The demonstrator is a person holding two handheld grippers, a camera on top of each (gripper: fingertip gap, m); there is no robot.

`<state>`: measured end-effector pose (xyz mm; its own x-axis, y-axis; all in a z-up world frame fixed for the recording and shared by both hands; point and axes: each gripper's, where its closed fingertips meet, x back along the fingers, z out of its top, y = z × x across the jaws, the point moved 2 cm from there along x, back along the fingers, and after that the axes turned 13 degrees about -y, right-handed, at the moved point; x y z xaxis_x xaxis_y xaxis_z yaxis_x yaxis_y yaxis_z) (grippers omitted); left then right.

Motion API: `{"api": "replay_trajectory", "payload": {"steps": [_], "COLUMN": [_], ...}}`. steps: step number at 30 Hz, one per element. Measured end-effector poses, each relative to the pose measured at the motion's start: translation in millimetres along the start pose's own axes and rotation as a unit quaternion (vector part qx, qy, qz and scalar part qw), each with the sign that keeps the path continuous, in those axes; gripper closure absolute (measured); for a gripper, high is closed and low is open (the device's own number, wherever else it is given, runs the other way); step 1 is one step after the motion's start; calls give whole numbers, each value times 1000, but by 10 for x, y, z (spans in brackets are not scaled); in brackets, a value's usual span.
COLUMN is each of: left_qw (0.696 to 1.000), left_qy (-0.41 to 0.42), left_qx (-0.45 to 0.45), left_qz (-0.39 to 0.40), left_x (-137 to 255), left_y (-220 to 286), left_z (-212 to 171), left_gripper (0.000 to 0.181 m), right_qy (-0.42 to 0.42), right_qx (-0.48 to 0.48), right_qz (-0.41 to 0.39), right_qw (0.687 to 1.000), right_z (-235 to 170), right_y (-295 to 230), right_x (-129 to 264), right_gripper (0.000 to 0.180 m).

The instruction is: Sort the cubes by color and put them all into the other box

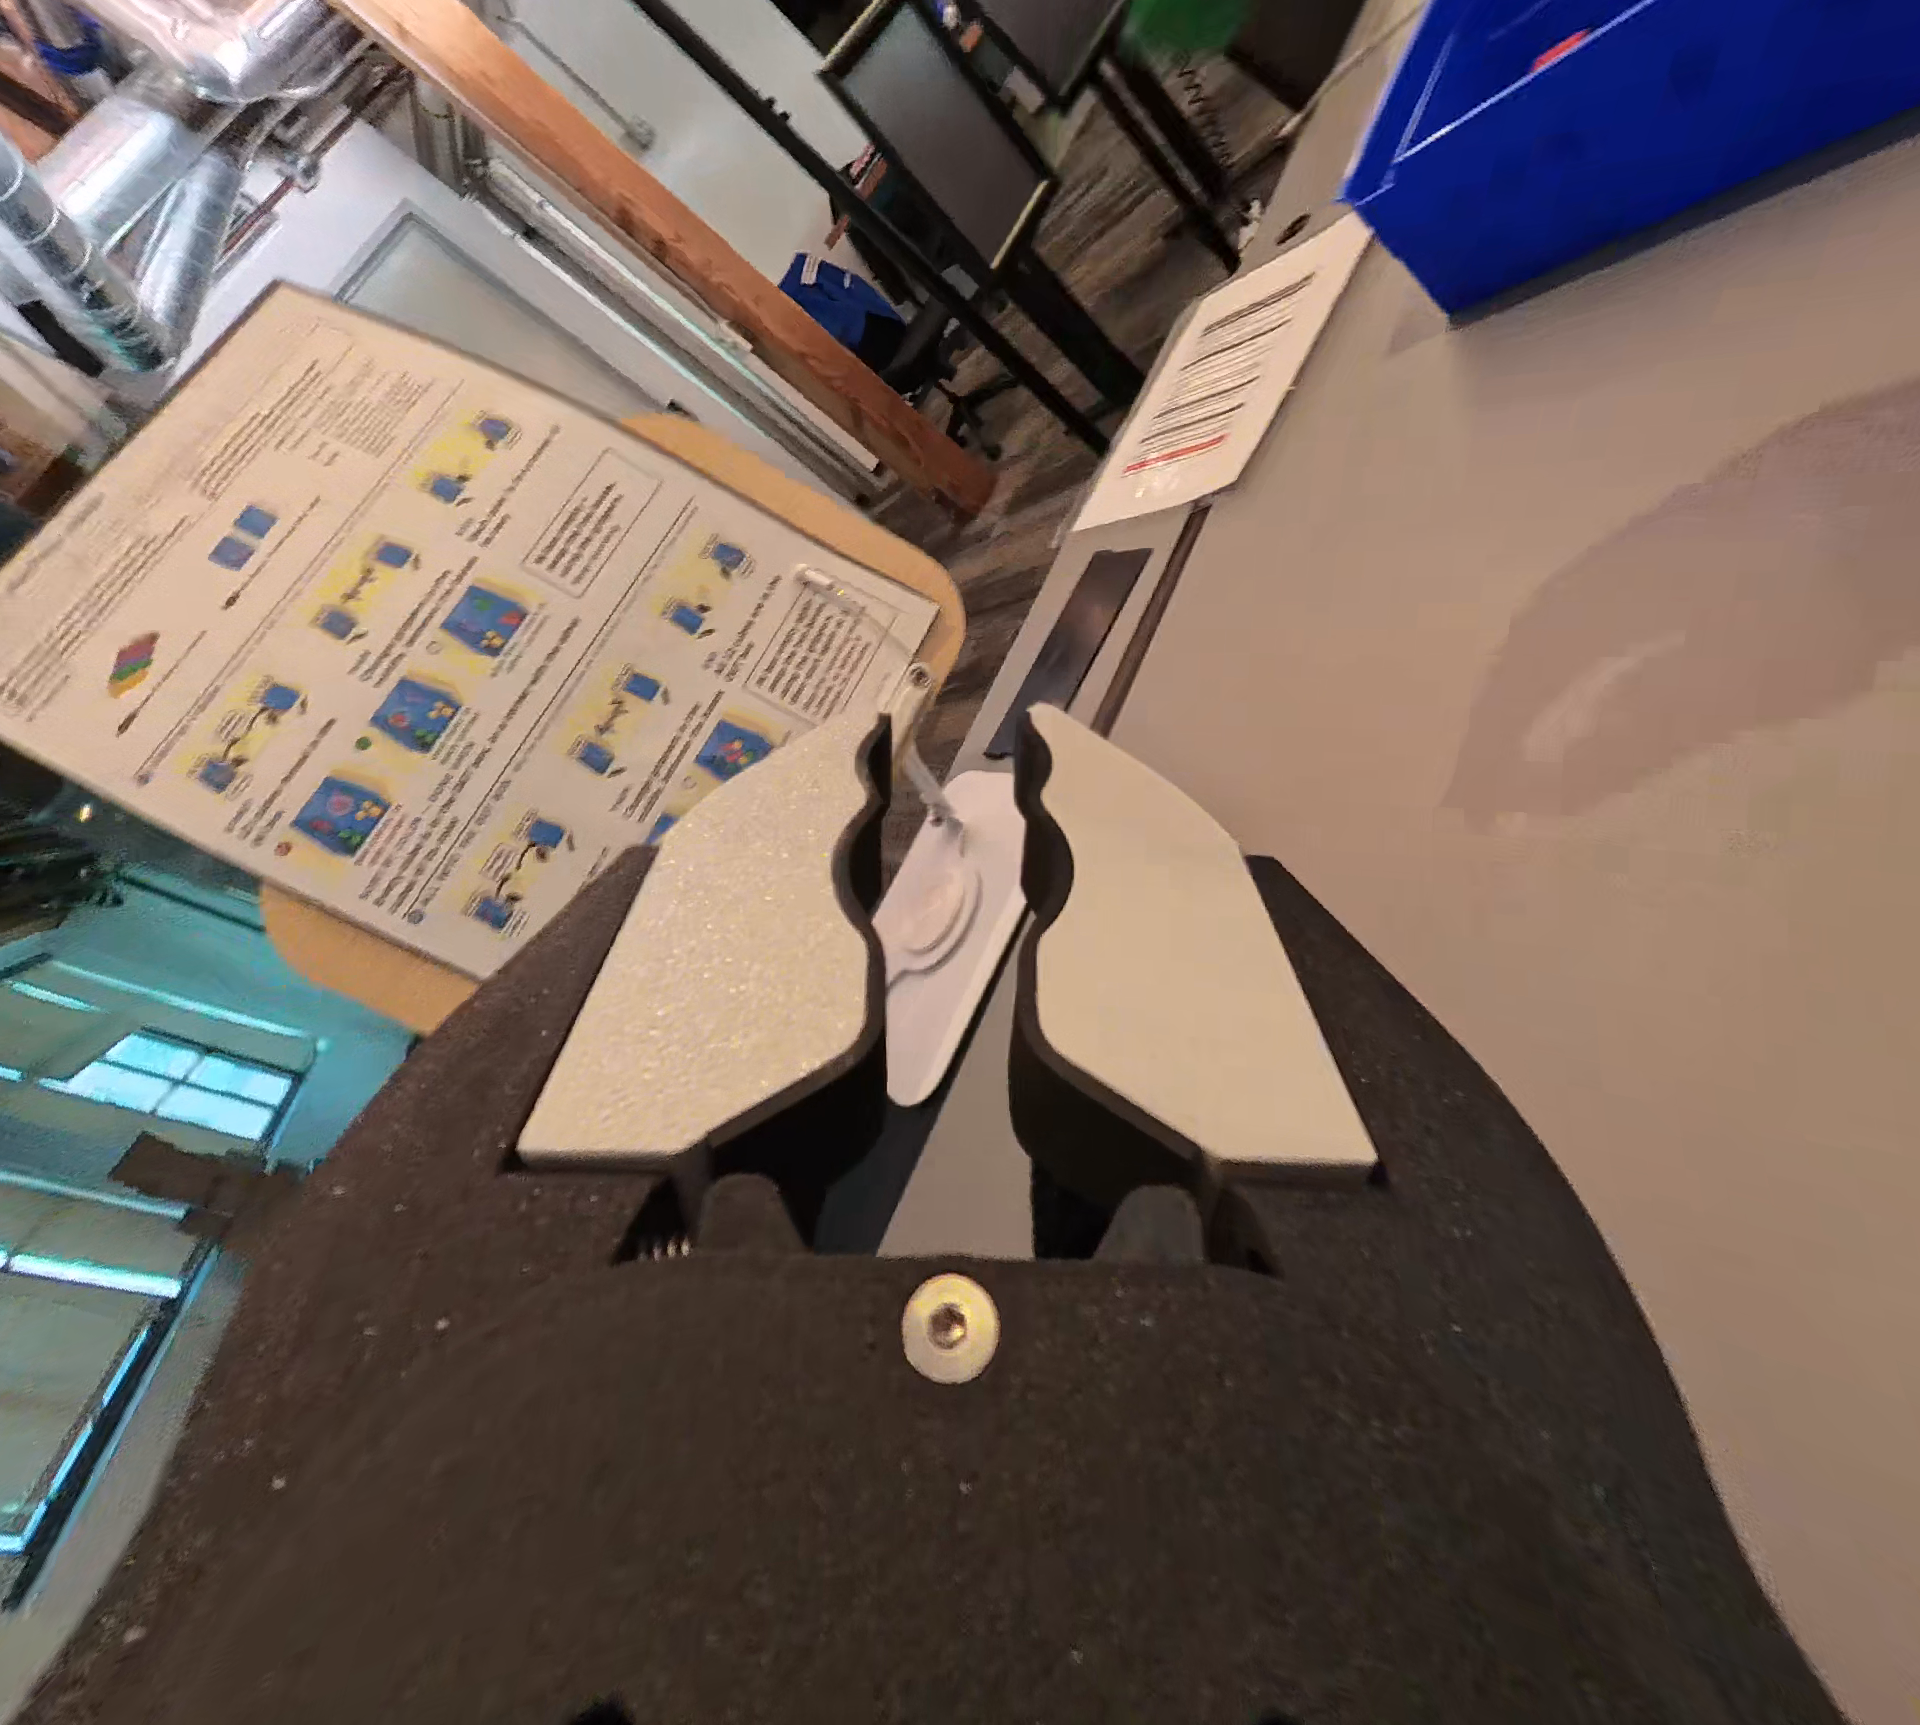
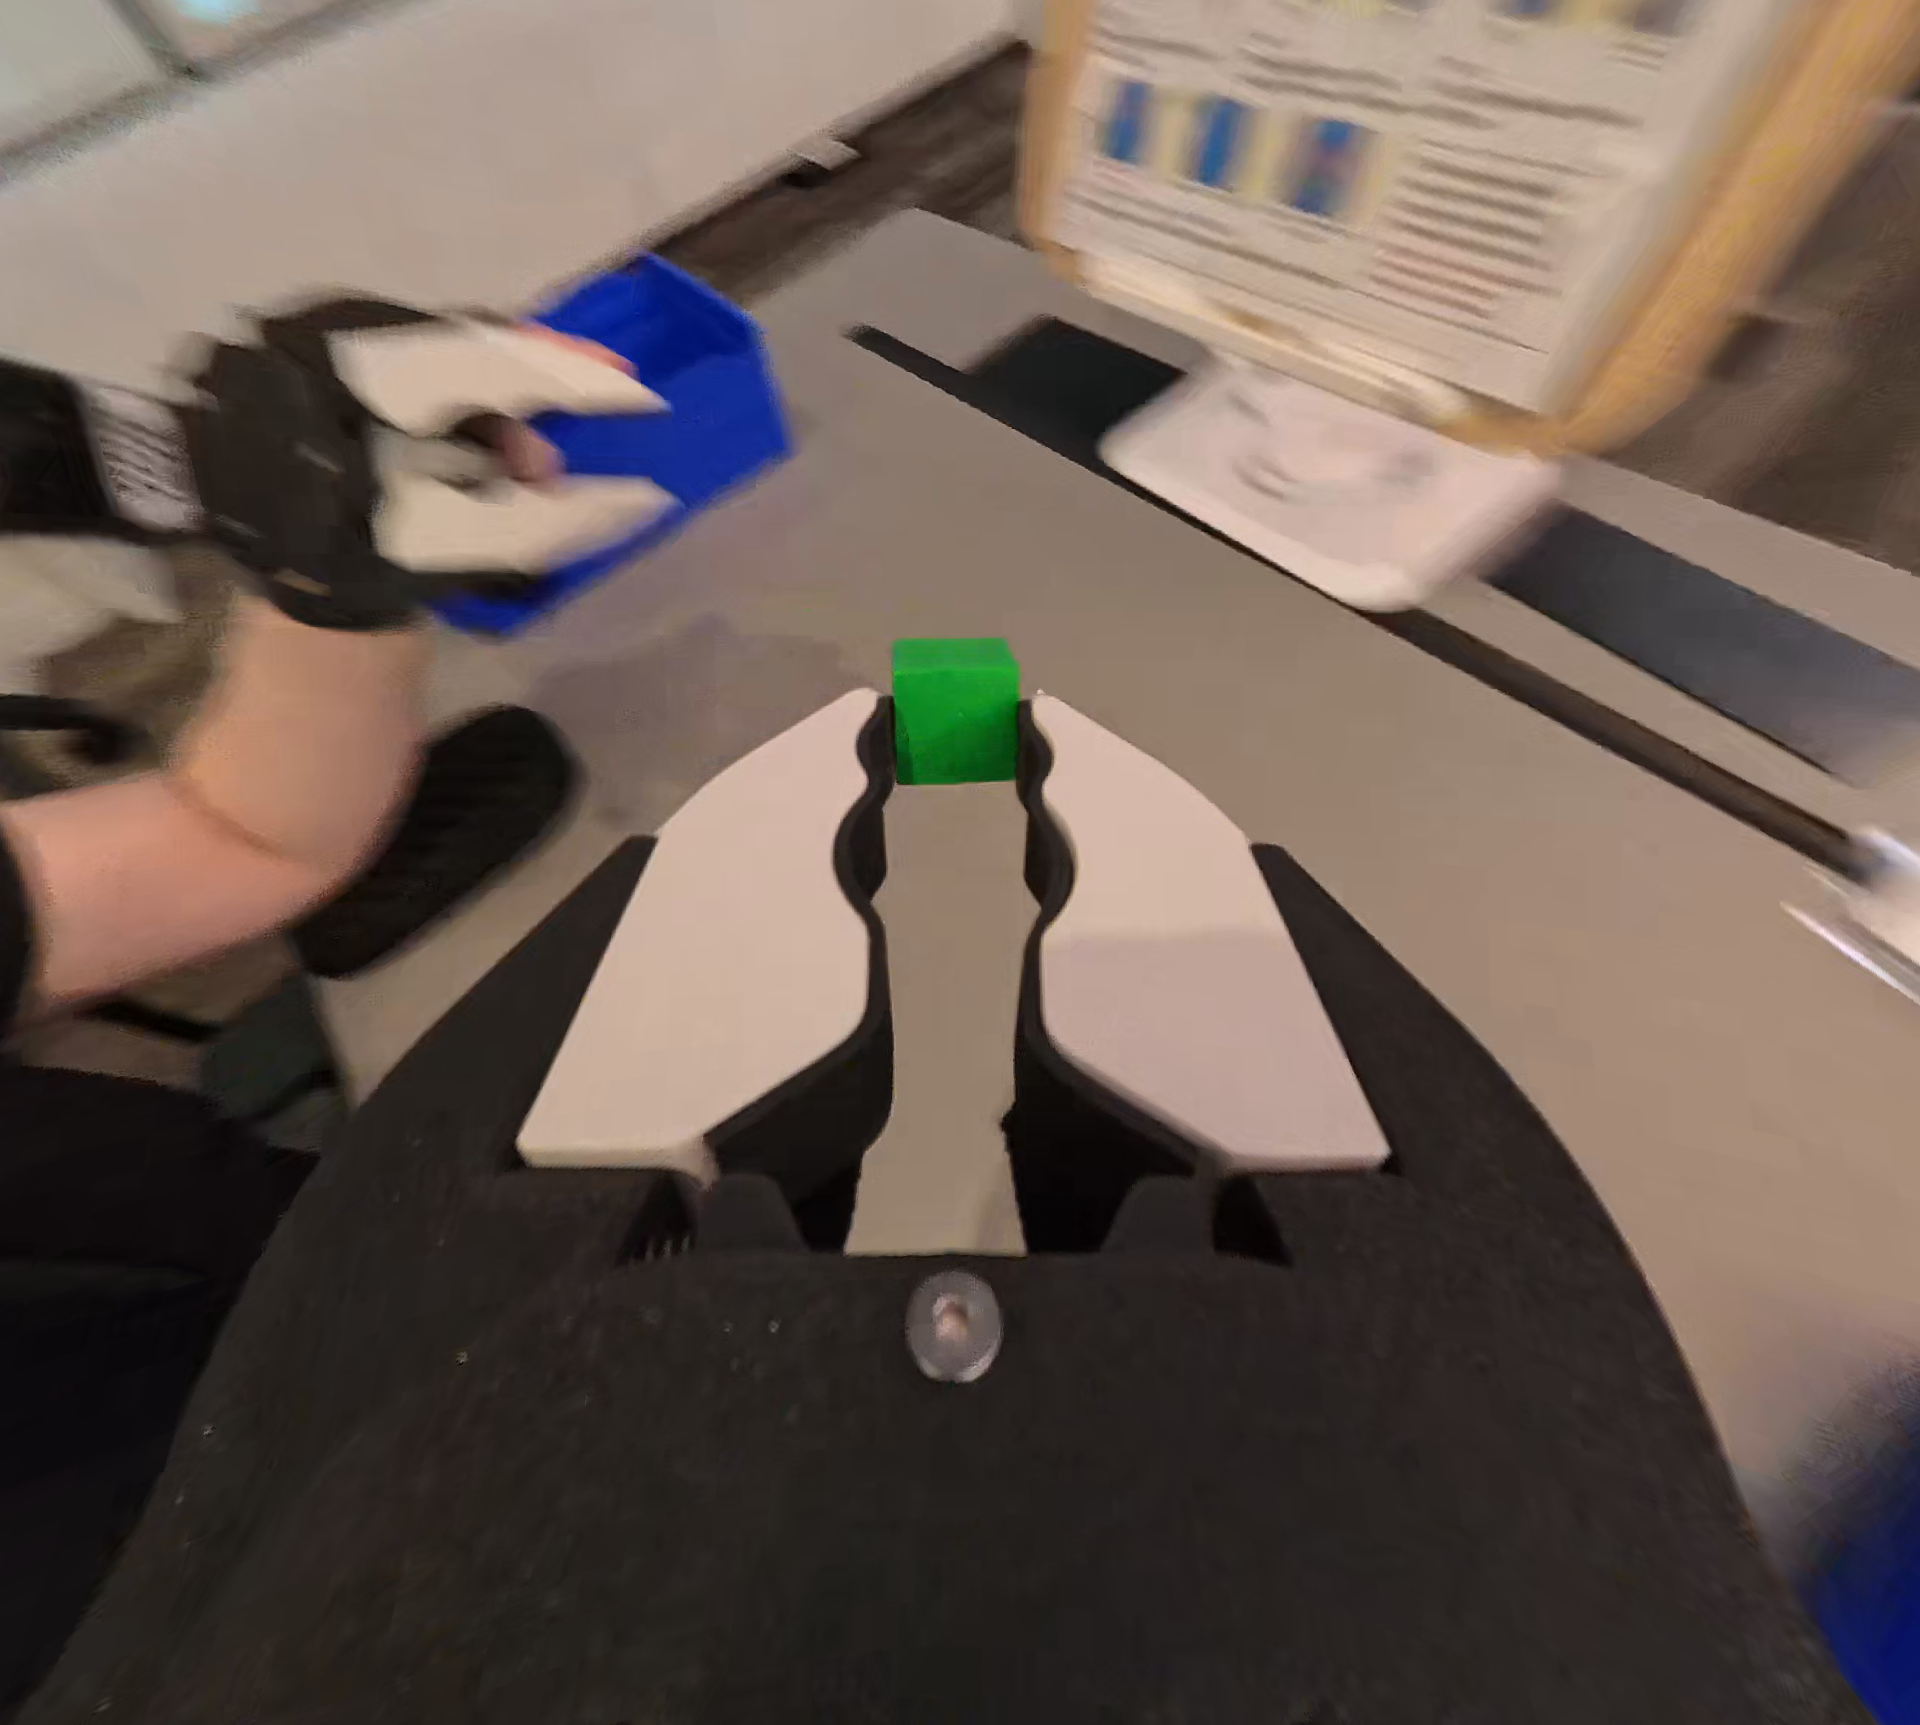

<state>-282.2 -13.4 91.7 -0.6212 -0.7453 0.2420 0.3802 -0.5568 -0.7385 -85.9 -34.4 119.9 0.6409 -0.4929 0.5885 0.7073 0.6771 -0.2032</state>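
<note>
Cubes: one green cube [image 2: 953, 711] sits pinched only at the fingertips of the right gripper [image 2: 954, 719] above the table [image 2: 1299, 844], so a jolt could drop it; left gripper [image 1: 951, 766] empty, parted.

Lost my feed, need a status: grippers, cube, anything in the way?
Right gripper shut on green cube, above the table. Left gripper open, empty. Blue box beyond, path clear.

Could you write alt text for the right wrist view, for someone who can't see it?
A two-finger gripper pinches a green cube above a grey table. At left, a second gripper hovers open by a blue box.
</note>
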Motion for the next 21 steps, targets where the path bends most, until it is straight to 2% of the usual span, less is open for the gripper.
{"api": "replay_trajectory", "payload": {"steps": [3,6,8,11,15,21], "left_qw": [999,998,998,998,999,999], "left_qy": [-5,-18,-21,-16,-15,-23], "left_qx": [38,50,50,48,33,37], "left_qz": [17,33,39,31,25,23], "left_x": [63,115,133,136,127,116], "left_y": [-240,-385,-418,-387,-322,-326], "left_z": [-128,-244,-267,-228,-195,-260], "left_gripper": [161,164,165,166,167,168], "right_qy": [-127,-281,-346,-403,-442,-489], "right_qx": [-74,-186,-231,-286,-312,-323], "right_qz": [-133,-226,-239,-230,-226,-241], "right_qw": [980,914,877,838,810,774], "right_z": [-633,-1582,-2157,-2829,-3314,-3612], "right_y": [785,1490,1764,1949,2079,2223], "right_x": [603,1169,1383,1512,1518,1527], "right_gripper": [158,158,158,158,158,158]}}
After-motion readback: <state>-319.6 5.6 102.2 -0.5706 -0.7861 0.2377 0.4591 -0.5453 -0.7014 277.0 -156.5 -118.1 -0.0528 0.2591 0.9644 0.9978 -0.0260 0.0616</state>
